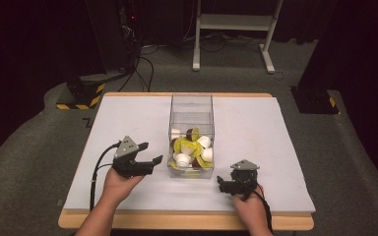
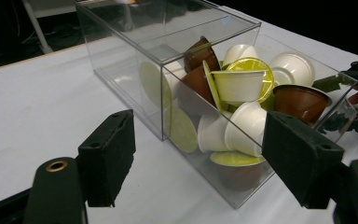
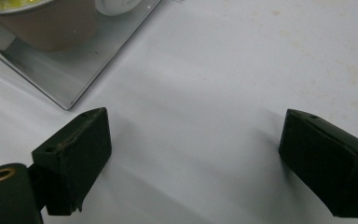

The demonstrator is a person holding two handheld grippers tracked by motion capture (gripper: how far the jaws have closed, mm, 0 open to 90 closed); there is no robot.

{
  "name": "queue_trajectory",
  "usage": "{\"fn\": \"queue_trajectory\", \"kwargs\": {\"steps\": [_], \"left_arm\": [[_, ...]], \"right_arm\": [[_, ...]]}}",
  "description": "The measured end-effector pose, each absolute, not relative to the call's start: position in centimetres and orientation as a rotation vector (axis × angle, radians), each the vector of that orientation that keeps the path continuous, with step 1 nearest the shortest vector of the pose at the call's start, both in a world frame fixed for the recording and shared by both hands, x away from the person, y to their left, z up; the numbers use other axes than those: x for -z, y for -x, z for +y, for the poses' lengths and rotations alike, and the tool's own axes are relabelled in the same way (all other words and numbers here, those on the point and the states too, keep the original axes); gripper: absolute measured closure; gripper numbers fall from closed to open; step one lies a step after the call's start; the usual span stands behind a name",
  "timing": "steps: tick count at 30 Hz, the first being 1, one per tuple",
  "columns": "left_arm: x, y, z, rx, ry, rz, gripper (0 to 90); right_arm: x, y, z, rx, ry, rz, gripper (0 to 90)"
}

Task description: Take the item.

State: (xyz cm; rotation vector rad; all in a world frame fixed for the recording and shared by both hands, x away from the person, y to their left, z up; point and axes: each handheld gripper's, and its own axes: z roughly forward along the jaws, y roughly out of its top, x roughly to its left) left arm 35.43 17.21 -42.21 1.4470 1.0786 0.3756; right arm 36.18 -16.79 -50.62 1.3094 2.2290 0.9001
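Hands: two forearms come in from the bottom of the high view, each hand holding a black gripper low over the white table top [image 1: 256, 123].
Left gripper [image 1: 150, 153]: jaws spread wide, nothing between them — its tips point toward the near left side of the box and stop just beside it. In the left gripper view the two black pads frame the box's near corner.
Right gripper [image 1: 222, 183]: jaws spread wide and empty, hovering just off the box's near right corner. In the right gripper view the pads [image 3: 74, 154] hang over bare white surface, with the box corner at the upper left.
Box [image 1: 191, 105]: clear plastic, rectangular, open at the top, standing upright at the middle of the table.
Box direction: its long axis runs from the person's side straight toward the far edge; one short end faces the person.
Cups [image 1: 193, 150]: small pods, white, brown, and some with yellow-green lids, heaped loosely in the near half of the box — tilted every way, some on their sides, some upside down. The far half of the box is bare.
Table: white sheet on a wooden board with a pale wood edge showing at the near and far sides.
Beyond the table: grey carpet, a white frame [image 1: 236, 22], black cables [image 1: 142, 69].
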Motion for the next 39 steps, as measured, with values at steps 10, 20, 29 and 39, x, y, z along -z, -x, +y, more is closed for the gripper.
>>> {"fn": "queue_trajectory", "kwargs": {"steps": [10,20,29,39], "left_arm": [[41.5,-35.5,16.1,-0.334,-1.431,1.078,25.1],[41.6,-35.7,15.0,-0.354,-1.460,1.061,22.3],[41.5,-36.6,13.5,-0.301,-1.470,1.042,27.0],[41.6,-37.3,12.3,-0.308,-1.503,1.017,30.6]], "right_arm": [[50.6,-36.2,-16.8,-0.900,-1.307,2.229,8.9],[50.6,-36.2,-16.8,-0.903,-1.312,2.228,9.0],[50.6,-36.2,-16.8,-0.909,-1.316,2.232,9.1],[50.6,-36.2,-16.8,-0.908,-1.315,2.232,9.0]]}}
